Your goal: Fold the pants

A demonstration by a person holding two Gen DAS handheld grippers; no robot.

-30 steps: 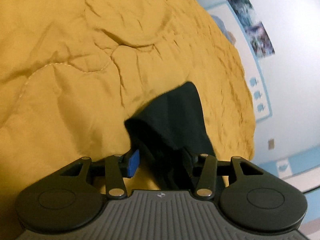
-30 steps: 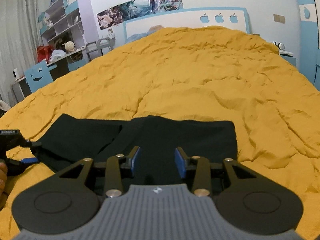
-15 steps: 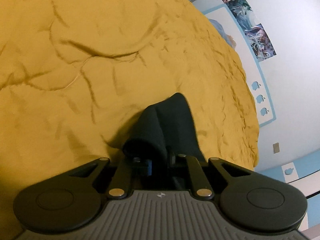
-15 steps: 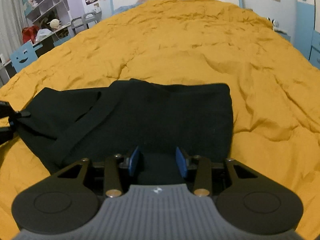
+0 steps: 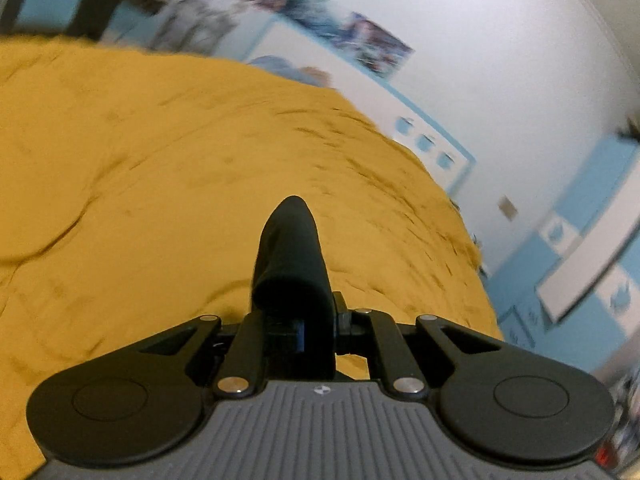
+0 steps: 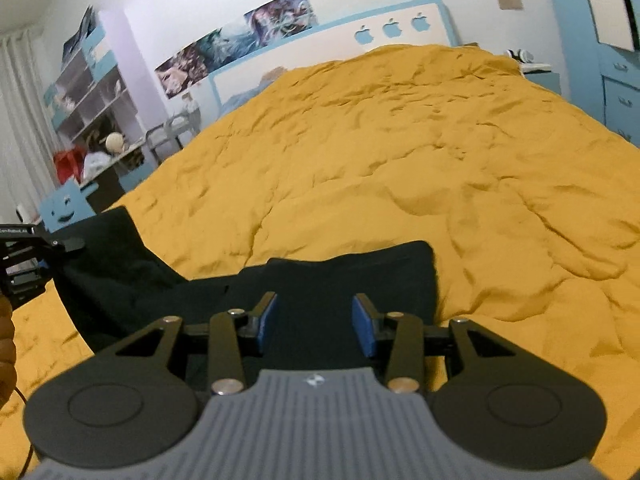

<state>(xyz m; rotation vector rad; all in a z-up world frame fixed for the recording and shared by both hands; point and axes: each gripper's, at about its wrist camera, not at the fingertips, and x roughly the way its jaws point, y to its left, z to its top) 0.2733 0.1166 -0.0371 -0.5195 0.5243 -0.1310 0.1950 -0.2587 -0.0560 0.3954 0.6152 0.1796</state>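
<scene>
Though pinched, pants [image 5: 292,256] between left tongs [image 5: 298,330]

Two low wrist views facing the headboard [image 6: 332,46], sharing yellow bedspread [image 5: 160,184], left tilted

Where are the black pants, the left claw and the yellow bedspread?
black pants [image 6: 336,280]: right wrist view, flat part on the bed.
left claw [image 5: 316,326]: left wrist view, between its fingertips, shut on the fabric.
yellow bedspread [image 6: 400,152]: right wrist view, bare wrinkled middle.
</scene>
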